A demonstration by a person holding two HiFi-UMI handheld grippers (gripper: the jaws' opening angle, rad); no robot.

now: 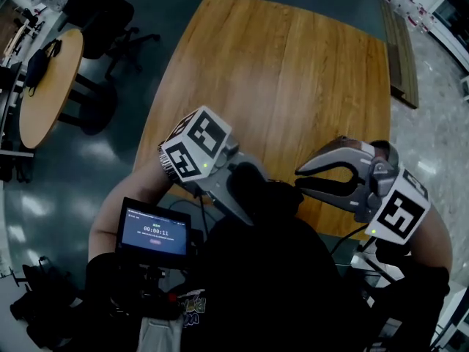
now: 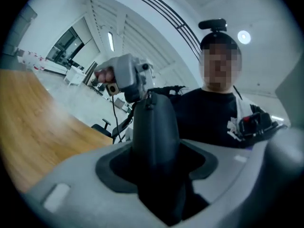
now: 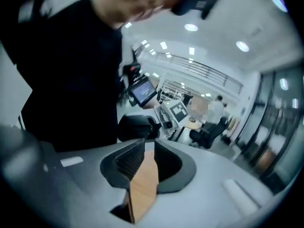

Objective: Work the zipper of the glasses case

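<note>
The small screen (image 1: 154, 229) shows a timer reading 00:00:11; its other lines are too small to read

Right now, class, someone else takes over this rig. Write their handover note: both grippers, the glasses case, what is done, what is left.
Left gripper: shut on the black oval glasses case, held off the wooden table, close to the person's chest.
Right gripper: fingers slightly apart, nothing between them, tips beside the case's end.
Done: case gripped. Whether the zipper is open or closed cannot be seen.
Left: probably take the zipper pull with the right gripper and run it along.
</note>
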